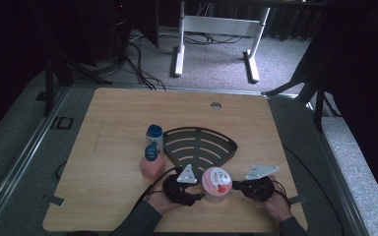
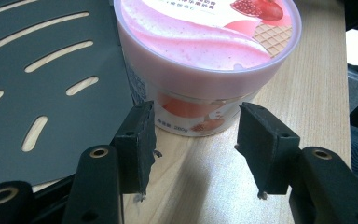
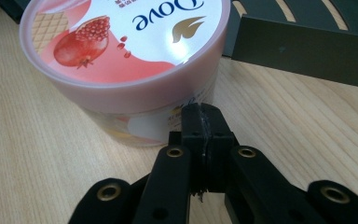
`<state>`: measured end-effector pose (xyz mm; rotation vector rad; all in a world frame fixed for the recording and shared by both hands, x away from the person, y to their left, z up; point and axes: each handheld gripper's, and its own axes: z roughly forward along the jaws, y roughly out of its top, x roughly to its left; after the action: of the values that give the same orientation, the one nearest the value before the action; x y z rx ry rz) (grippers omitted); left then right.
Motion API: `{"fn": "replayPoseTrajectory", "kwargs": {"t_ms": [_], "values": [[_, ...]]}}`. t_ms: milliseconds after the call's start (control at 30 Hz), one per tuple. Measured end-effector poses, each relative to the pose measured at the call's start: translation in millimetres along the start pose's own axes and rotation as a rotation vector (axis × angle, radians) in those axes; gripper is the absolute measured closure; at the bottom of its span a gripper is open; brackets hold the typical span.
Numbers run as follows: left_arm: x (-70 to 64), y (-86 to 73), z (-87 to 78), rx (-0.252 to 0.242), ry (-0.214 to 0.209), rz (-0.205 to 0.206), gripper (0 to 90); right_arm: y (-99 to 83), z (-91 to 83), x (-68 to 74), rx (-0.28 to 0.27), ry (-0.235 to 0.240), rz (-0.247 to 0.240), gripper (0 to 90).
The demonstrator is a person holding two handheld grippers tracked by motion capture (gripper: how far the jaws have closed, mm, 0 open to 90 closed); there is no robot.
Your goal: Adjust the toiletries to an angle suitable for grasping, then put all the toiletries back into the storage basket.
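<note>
A pink Dove tub [image 1: 217, 183] with a pomegranate picture on its lid stands on the wooden table, just in front of a dark slotted fan-shaped tray [image 1: 177, 135]. In the left gripper view, my left gripper [image 2: 198, 140] is open, its jaws a short way before the tub [image 2: 205, 51] and level with its lower wall. My right gripper [image 3: 200, 119] is shut with nothing in it, its tips close against the side of the tub [image 3: 121, 51]; I cannot tell if they touch. From above, the left gripper [image 1: 198, 195] and right gripper [image 1: 236, 187] flank the tub.
A white bottle with a blue cap [image 1: 154, 135] stands at the tray's left edge, and a pink bottle with a blue cap [image 1: 151, 161] stands just in front of it. The tray wall [image 3: 303, 46] lies behind the tub. A cable hole [image 1: 216, 105] is at the table's far edge.
</note>
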<state>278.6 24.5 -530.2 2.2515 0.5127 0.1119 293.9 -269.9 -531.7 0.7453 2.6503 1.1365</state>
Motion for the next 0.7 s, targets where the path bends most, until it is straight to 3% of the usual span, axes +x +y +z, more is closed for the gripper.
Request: {"fn": "replayPoseTrajectory", "kwargs": {"t_ms": [367, 700], "values": [[2.4, 0.7, 6.2, -0.003, -0.024, 0.001, 44.2, -3.7, -6.1, -1.7, 0.011, 0.024, -0.031, 63.3], [1.6, 4.0, 9.6, 0.002, -0.026, 0.031, 38.0, -5.8, -5.9, 4.3, 0.030, 0.098, -0.086, 48.0]]}}
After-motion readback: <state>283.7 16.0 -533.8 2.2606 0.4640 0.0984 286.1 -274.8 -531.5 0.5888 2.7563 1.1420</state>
